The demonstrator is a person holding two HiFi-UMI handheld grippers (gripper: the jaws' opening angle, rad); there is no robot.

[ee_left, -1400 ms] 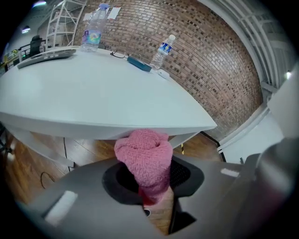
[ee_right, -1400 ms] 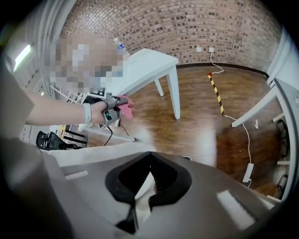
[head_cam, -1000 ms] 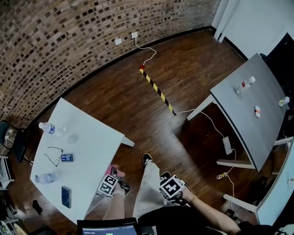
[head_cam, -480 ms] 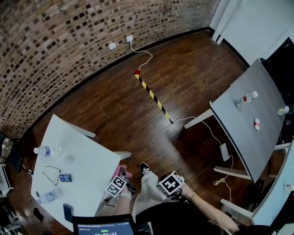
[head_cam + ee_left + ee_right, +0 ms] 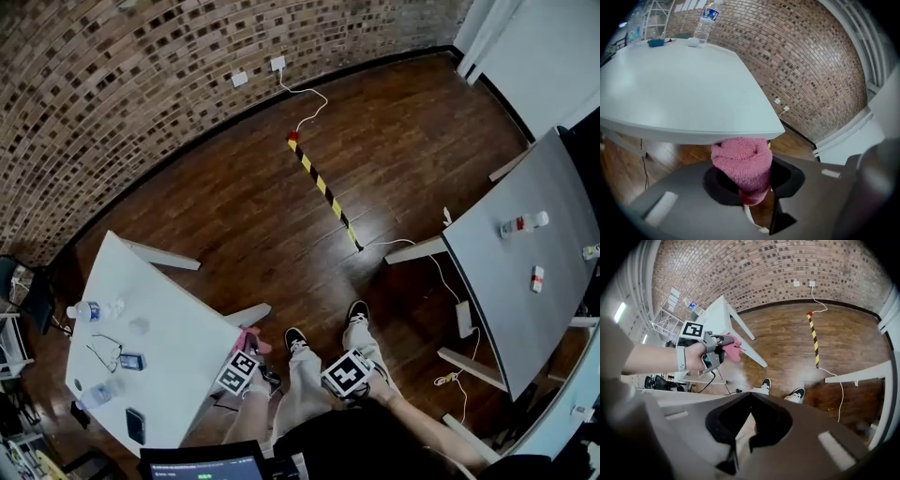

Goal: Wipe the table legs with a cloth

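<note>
**A:** Entry one, head view: what is listed?

**B:** One cloth [image 5: 247,336], pink and bunched, grasped in the left tongs [image 5: 253,354]. It sits just beside the near table leg [image 5: 248,315] of the white table [image 5: 169,319]. Whether it touches the leg cannot be told. One right tongs [image 5: 345,375], clenched on nothing, held over the person's thigh, apart from that leg.

**A:** Entry two, left gripper view?

**B:** Same cloth: fleecy pile, folded into a thick rounded wad that stands out past the tips. Its top is close under the edge of the tabletop. One bottle [image 5: 705,22] stands upright at the far end of the top.

**A:** Entry three, right gripper view?

**B:** Jaws together, nothing between them. Beyond them the left hand [image 5: 693,357] carries its tongs, with the pink wad near the upper part of the slanted white leg. Two shoes [image 5: 764,384] on the wooden floor below.

**A:** Handling note for the step in hand?

**B:**
- The stroke on this leg looks about to start.
- Lay the wad's broad face against the leg just under the top.
- Keep the grip firm and draw down the whole length to the floor.
- Repeat on the other faces.
- The soft pile should give and hold dust.
- Dragged by its tip alone, the wad may pull loose.
</note>
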